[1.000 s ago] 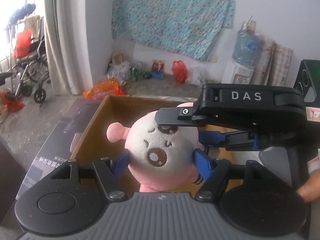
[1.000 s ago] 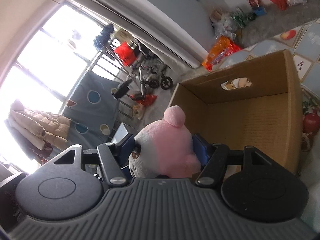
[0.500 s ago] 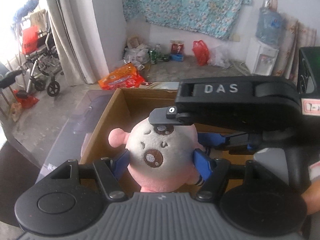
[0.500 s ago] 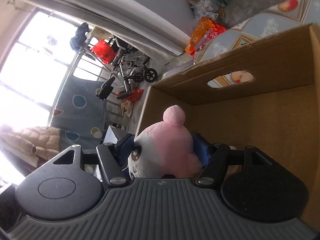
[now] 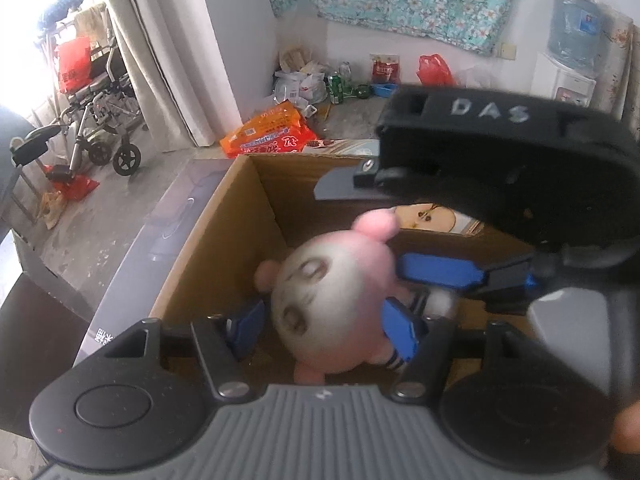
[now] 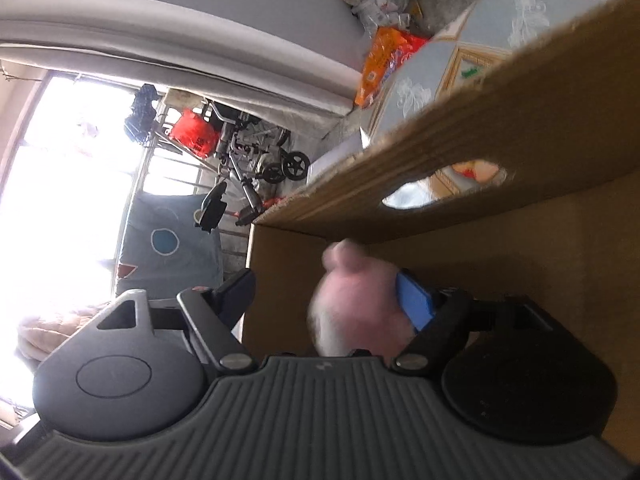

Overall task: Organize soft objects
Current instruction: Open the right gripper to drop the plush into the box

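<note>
Pink plush toy (image 5: 332, 300) inside cardboard box (image 5: 224, 216), between left hand-held gripper (image 5: 324, 328) pads.

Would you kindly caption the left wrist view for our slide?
Both grippers lower a pink plush into a cardboard box, the right gripper letting go.

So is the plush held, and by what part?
Right gripper has just been opening; only one pad touches the plush. Left gripper flanks its head; grip unclear, plush blurred.
</note>
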`<state>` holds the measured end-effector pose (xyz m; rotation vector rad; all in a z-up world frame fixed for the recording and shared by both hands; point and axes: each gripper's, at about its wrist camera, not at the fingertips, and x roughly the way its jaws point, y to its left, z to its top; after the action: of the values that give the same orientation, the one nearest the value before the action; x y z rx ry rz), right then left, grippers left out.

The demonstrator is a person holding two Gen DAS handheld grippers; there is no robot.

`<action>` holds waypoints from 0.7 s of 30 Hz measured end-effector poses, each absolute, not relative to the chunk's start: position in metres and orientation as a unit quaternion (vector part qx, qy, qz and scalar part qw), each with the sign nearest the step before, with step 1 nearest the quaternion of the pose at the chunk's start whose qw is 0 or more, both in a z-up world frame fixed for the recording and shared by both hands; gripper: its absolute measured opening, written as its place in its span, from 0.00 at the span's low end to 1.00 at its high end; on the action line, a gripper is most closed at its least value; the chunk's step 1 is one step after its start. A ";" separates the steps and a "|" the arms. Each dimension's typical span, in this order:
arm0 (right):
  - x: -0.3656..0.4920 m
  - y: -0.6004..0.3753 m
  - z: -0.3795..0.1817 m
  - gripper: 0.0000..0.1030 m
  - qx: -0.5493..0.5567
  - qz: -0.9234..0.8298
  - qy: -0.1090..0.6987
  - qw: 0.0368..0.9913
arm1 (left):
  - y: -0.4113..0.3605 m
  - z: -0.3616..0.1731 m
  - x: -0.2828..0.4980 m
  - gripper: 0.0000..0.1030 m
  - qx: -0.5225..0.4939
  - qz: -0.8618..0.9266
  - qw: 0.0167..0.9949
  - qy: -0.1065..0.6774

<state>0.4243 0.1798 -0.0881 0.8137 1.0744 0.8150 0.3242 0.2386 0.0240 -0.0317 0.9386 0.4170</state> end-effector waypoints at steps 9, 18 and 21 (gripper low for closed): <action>0.424 0.160 -0.068 0.79 0.398 0.389 0.426 0.713 | 0.236 0.051 0.302 0.77 -0.033 0.193 0.883 0.426; 0.387 0.105 -0.026 0.79 0.416 0.434 0.378 0.704 | 0.217 0.098 0.245 0.92 -0.059 0.161 0.913 0.371; 0.371 0.085 -0.010 0.79 0.397 0.437 0.367 0.719 | 0.214 0.108 0.228 0.93 -0.067 0.146 0.920 0.359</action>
<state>0.3715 0.0845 -0.0097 0.8780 0.8119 0.9653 0.2281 0.2144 0.1078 -0.1382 0.7370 0.2999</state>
